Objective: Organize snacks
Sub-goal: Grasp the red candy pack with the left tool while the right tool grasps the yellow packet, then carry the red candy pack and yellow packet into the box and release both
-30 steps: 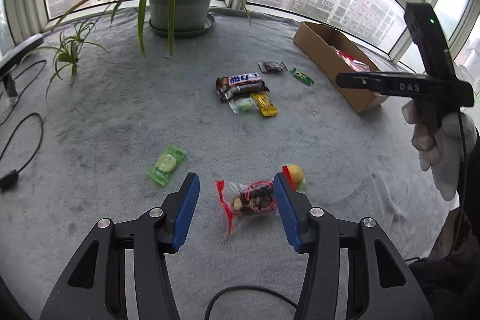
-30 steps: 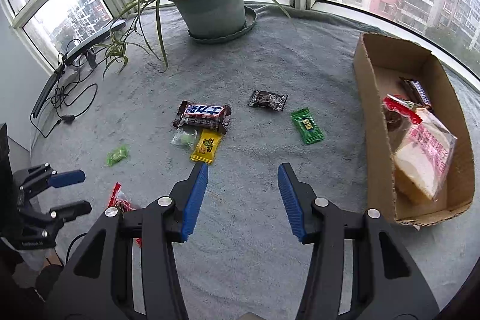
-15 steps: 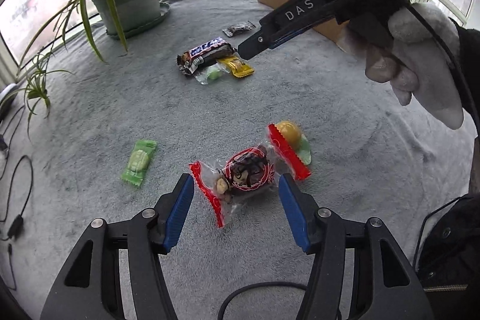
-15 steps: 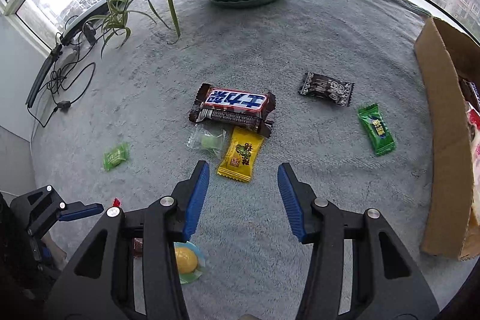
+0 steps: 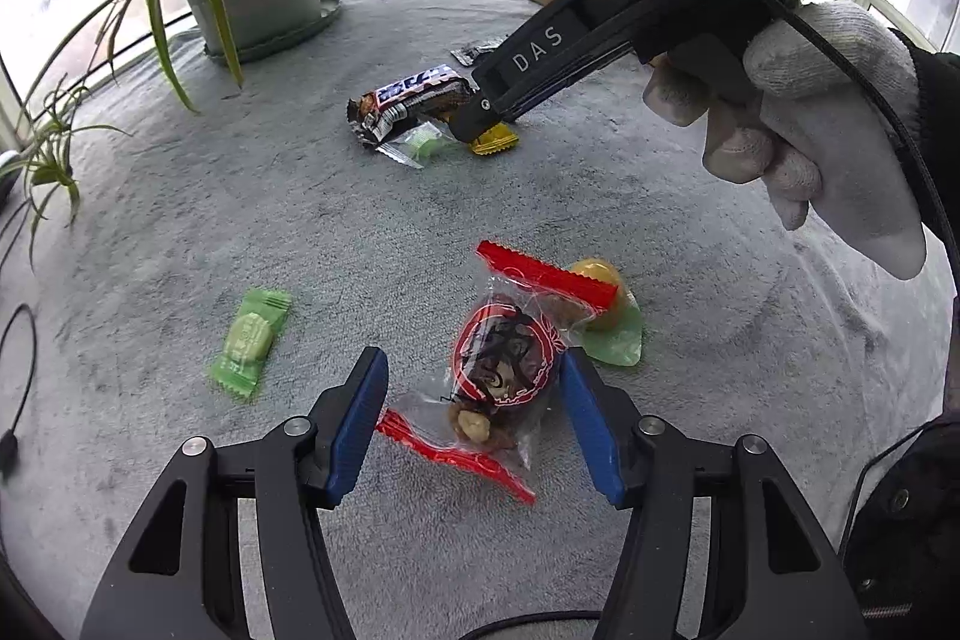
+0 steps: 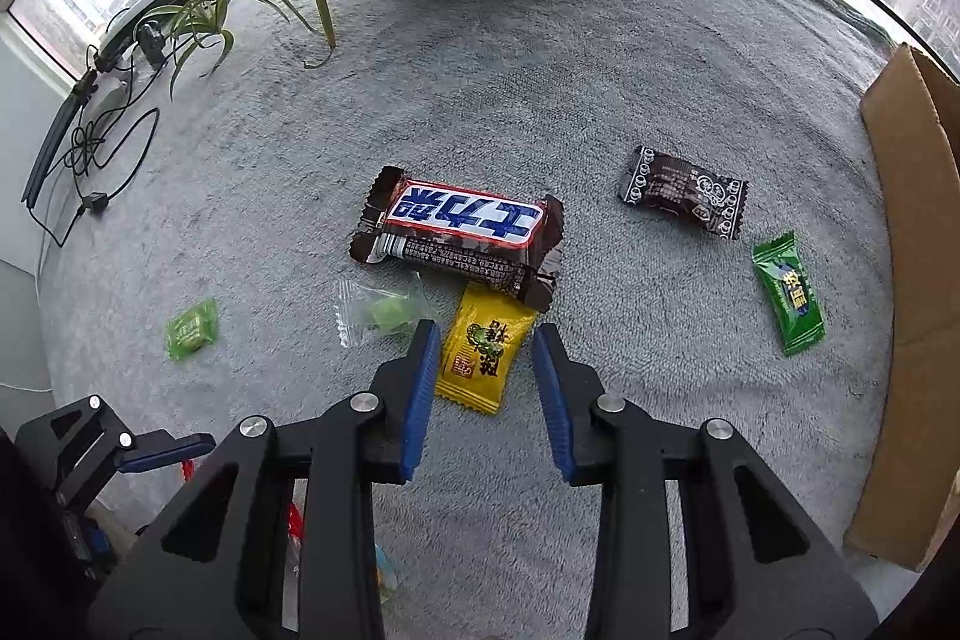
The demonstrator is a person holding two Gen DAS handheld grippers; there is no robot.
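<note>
Evidently both tools are lined up for separate pickups. At about 8 o'clock in the left wrist view a green wrapped candy (image 5: 249,342) lies loose on the grey tabletop (image 5: 300,232), untouched. The left hand-held gripper (image 5: 474,421) sits low with its blue fingers spread wide on either side of the clear red-edged snack bag (image 5: 504,370), which rests between them, seemingly not yet pinched; a yellow jelly cup (image 5: 606,316) lies just behind the bag at 1 o'clock. In the right wrist view, the right hand-held gripper (image 6: 483,379) is likewise open, straddling the near end of the yellow sachet (image 6: 483,346), whose far end touches the chocolate bar (image 6: 462,235). At 3 o'clock stands the cardboard box (image 6: 918,280), probably where the snacks belong, so closing and carrying come next.
</note>
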